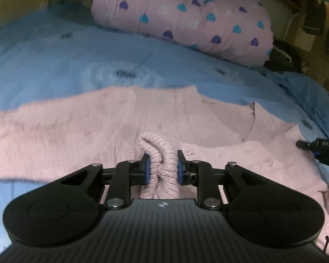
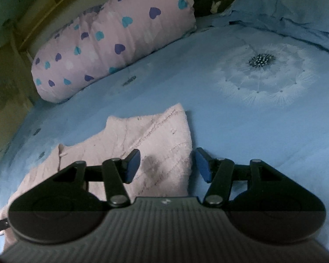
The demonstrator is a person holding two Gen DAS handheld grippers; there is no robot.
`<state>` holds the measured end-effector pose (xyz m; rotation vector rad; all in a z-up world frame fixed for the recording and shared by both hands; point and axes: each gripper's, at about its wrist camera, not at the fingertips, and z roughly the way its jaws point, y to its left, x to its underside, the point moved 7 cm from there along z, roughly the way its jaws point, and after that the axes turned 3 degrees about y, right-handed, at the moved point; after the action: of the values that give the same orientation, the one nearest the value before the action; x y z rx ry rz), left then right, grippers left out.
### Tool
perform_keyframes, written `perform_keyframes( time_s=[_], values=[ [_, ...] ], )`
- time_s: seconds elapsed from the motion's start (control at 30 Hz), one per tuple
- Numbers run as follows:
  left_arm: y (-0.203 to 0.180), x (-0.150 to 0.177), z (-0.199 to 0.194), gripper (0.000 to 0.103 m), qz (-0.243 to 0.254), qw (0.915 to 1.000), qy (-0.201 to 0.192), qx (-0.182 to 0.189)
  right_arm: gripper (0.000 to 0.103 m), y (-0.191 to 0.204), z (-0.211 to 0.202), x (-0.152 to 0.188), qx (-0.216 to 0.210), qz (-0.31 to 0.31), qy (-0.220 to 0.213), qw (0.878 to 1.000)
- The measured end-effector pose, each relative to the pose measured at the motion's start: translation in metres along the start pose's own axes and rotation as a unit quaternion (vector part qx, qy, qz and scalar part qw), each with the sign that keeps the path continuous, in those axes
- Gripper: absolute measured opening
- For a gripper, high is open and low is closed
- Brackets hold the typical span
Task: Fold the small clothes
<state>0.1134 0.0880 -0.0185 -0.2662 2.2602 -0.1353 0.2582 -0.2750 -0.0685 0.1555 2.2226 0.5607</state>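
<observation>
A pale pink knitted garment (image 1: pixel 76 131) lies spread on a blue bed sheet (image 1: pixel 54 65). My left gripper (image 1: pixel 163 156) is shut on a bunched, ribbed fold of the garment (image 1: pixel 158 149), which stands up between the blue pads. At the right edge of the left wrist view, the right gripper (image 1: pixel 318 148) hovers over the garment. In the right wrist view, my right gripper (image 2: pixel 167 161) is open low over the garment's (image 2: pixel 151 131) right-hand edge. The pink knit lies between the fingers and the pads do not press on it.
A pink pillow with blue and purple hearts (image 1: pixel 186 17) (image 2: pixel 111 39) lies at the far side of the bed. A blue pillow (image 2: pixel 285 6) lies at the far right. The blue sheet (image 2: pixel 241 120) with a dandelion print stretches to the right of the garment. Dark clutter (image 1: pixel 283 54) sits beyond the bed.
</observation>
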Motion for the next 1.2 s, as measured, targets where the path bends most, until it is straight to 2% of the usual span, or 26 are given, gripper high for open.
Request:
perform_keyframes(
  time_s=[0.03, 0.07, 0.17, 0.23, 0.3, 0.4, 0.5, 0.53, 0.57, 0.6, 0.63, 0.67, 0.77, 0.87, 1.07, 1.2],
  values=[
    [-0.004, -0.005, -0.003, 0.024, 0.009, 0.9999, -0.011, -0.002, 0.024, 0.001, 0.001, 0.001, 0.003, -0.006, 0.004, 1.000],
    [-0.008, -0.009, -0.007, 0.024, 0.015, 0.9997, -0.021, 0.000, 0.017, 0.002, 0.003, 0.002, 0.006, -0.013, 0.009, 1.000],
    [-0.020, -0.031, -0.021, 0.024, 0.037, 0.9973, -0.063, -0.006, 0.014, 0.006, -0.004, -0.003, -0.008, -0.022, -0.022, 0.999],
    [-0.027, -0.046, -0.024, 0.024, 0.069, 0.9925, -0.098, -0.028, 0.013, 0.007, -0.011, -0.008, 0.003, -0.031, -0.043, 0.999],
    [-0.030, -0.054, -0.018, 0.024, 0.084, 0.9900, -0.105, -0.043, 0.013, 0.006, -0.016, -0.013, 0.022, -0.039, -0.060, 0.997],
    [-0.025, -0.053, 0.013, 0.025, 0.093, 0.9918, -0.067, -0.057, 0.013, 0.002, -0.015, -0.011, 0.057, -0.057, -0.069, 0.994],
    [-0.015, -0.040, 0.051, 0.026, 0.104, 0.9911, -0.011, -0.082, 0.016, -0.004, -0.003, -0.005, 0.069, -0.051, -0.037, 0.996],
    [-0.012, -0.037, 0.058, 0.031, 0.107, 0.9906, -0.001, -0.085, 0.017, -0.005, -0.001, -0.004, 0.068, -0.047, -0.032, 0.996],
    [-0.010, -0.032, 0.063, 0.040, 0.112, 0.9894, 0.005, -0.092, 0.019, -0.006, -0.001, -0.004, 0.068, -0.045, -0.031, 0.996],
    [-0.009, -0.031, 0.063, 0.045, 0.122, 0.9871, 0.001, -0.104, 0.019, -0.006, -0.001, -0.004, 0.069, -0.045, -0.029, 0.996],
    [-0.008, -0.031, 0.061, 0.054, 0.128, 0.9853, -0.004, -0.113, 0.021, -0.005, -0.001, -0.004, 0.071, -0.045, -0.027, 0.996],
    [-0.008, -0.031, 0.057, 0.058, 0.135, 0.9834, -0.007, -0.122, 0.023, -0.004, -0.001, -0.004, 0.073, -0.048, -0.024, 0.996],
    [-0.006, -0.033, 0.045, 0.064, 0.144, 0.9818, -0.005, -0.124, 0.029, -0.002, -0.004, -0.006, 0.080, -0.049, -0.020, 0.995],
    [0.003, -0.033, 0.024, 0.066, 0.146, 0.9802, -0.006, -0.134, 0.036, 0.000, -0.012, -0.009, 0.089, -0.043, -0.023, 0.995],
    [0.034, -0.031, -0.018, 0.071, 0.103, 0.9838, 0.001, -0.146, 0.037, 0.009, -0.034, -0.014, 0.078, -0.046, -0.045, 0.995],
    [0.061, -0.025, -0.043, 0.072, 0.088, 0.9807, 0.008, -0.174, 0.037, 0.015, -0.039, -0.010, 0.075, -0.054, -0.028, 0.995]
  ],
)
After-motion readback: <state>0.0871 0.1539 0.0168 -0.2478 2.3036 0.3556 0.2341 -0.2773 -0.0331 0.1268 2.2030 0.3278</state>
